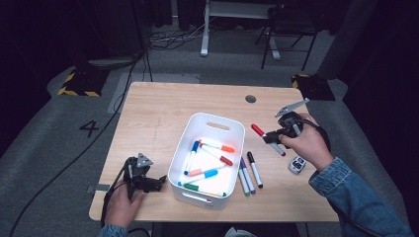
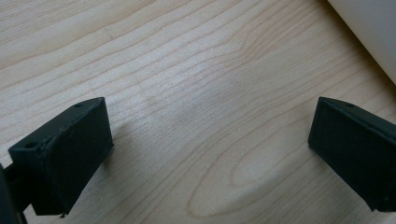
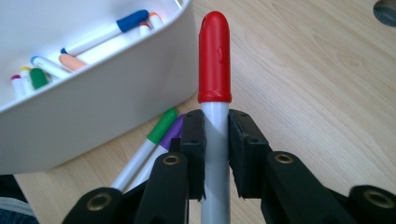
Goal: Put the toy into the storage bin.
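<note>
Broadly, the wooden worktop carries a white bin at its middle, with several capped markers lying inside; right of the bin, well above the board, the right claw is pinching a red-capped marker by its grey barrel, cap pointing left and far, as the right gripper view shows; at the near left corner the left claw rests low with its jaws spread wide over bare wood; three loose markers lie just right of the bin, green, purple and black; a small grey fob sits near the right hand.
</note>
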